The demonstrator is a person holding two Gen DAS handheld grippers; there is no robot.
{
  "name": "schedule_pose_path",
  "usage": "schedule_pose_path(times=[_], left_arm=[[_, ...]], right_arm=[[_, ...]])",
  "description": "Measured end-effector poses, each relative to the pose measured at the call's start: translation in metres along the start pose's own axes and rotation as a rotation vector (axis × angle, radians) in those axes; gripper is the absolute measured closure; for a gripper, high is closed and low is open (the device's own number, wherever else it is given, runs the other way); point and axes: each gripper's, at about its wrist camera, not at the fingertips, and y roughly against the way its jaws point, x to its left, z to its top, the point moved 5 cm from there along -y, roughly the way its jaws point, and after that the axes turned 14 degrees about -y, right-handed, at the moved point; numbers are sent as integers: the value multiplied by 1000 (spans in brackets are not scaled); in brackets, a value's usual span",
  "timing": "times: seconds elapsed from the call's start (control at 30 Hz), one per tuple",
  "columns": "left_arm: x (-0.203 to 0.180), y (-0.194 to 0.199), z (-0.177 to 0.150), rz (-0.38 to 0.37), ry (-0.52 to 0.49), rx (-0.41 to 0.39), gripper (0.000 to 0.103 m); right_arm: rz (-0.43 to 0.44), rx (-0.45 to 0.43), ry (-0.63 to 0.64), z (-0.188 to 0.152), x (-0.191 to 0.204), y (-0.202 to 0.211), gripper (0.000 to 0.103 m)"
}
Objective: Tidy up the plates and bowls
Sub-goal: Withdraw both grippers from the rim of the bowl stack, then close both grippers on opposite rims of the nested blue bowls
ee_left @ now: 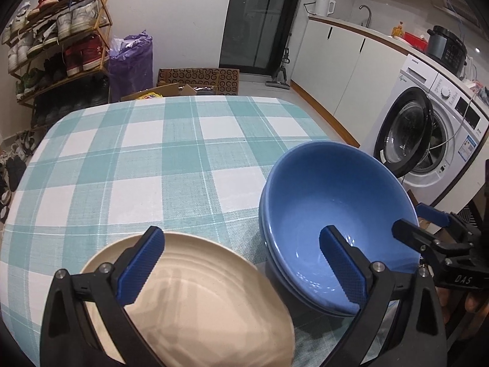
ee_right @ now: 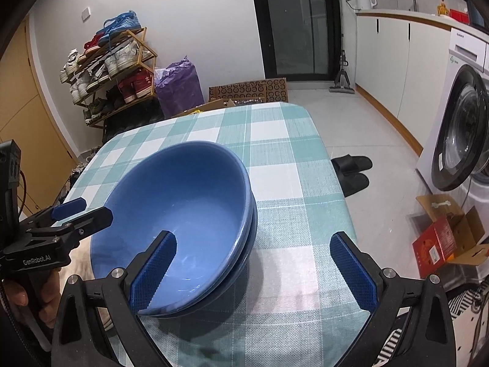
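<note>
- My left gripper [ee_left: 241,263] is spread wide, nothing between its fingers; it hangs over the near edge of the table [ee_left: 137,159], one finger above the plate, the other above the bowls.
- My right gripper [ee_right: 253,269] is likewise spread and empty; its left finger sits over the near rim of the bowls, its right finger over bare cloth.
- The plate [ee_left: 195,299], beige and round, lies flat at the near edge, face up, just left of the bowls. I can't tell whether they touch.
- The bowls [ee_right: 183,214], two blue ones nested, stand at the near right of the table, mouths up. The top bowl sits slightly tilted in the lower one. Being round, they have no long axis to report.
- The table, under teal-and-white check cloth, runs away from me.
- Far left is a shoe rack [ee_right: 113,70]; on the right is a washing machine [ee_left: 428,140], its door ajar.
</note>
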Motion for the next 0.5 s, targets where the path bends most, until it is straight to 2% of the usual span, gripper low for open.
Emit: schedule_pose_path(times=[0.2,0.37,0.5], left_arm=[[-2,-6,2,-1,-1,8,2],[-7,-13,2,-34,-5,31,8],[-12,-14,2,-44,-20,24,11]], right_arm=[[13,27,-15,-1,1,-10,1],[82,61,-72,-1,0,-16,2],[107,72,-60,-2,5,-20,13]])
